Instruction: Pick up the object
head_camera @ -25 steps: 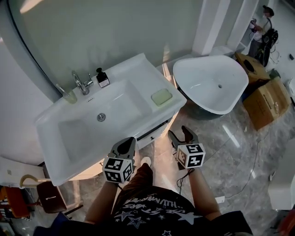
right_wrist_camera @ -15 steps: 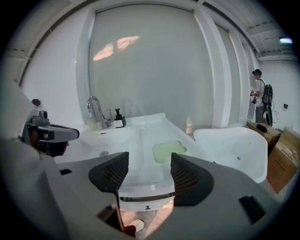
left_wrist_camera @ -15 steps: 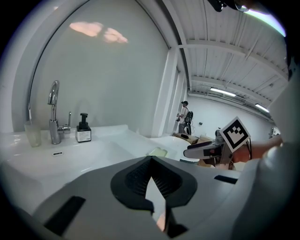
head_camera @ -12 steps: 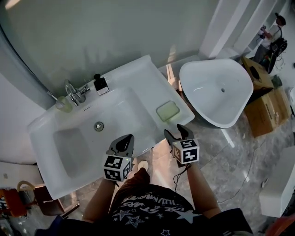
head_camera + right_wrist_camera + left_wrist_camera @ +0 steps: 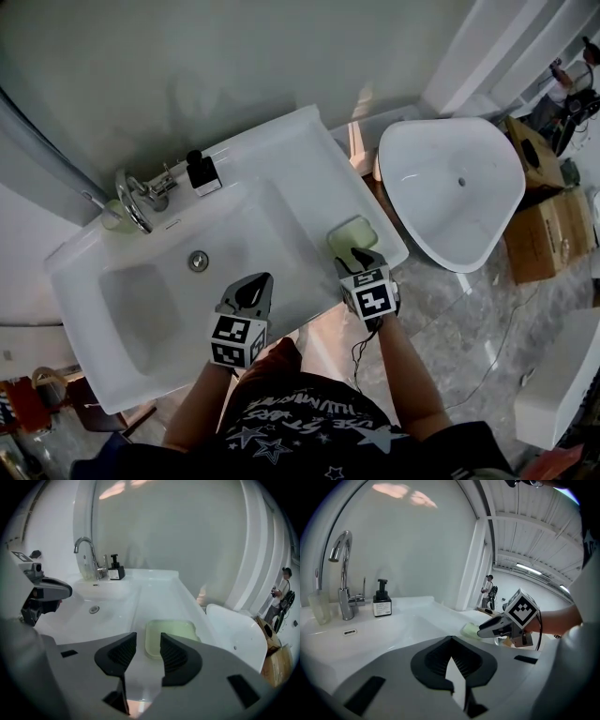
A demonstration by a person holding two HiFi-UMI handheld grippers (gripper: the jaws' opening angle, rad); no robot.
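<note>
We've moved our right gripper [image 5: 361,255] onto the green soap dish [image 5: 348,231], three o'clock of the washbasin [image 5: 281,150]; its half-open jaws are closing round the edge, not yet gripping.

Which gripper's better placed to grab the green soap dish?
Right. The right gripper is at the near edge of the green soap dish, jaws closing with that edge in the gap. The left gripper, jaws together, is over the sink basin, away from it.

One sink [image 5: 309,131], one faucet [image 5: 131,192], one pump bottle [image 5: 200,172], one tumbler [image 5: 318,606], one green soap dish [image 5: 352,232]. One bathtub [image 5: 441,206], two cardboard boxes [image 5: 548,234] [image 5: 536,169], two grippers [image 5: 251,292] [image 5: 361,255].
</note>
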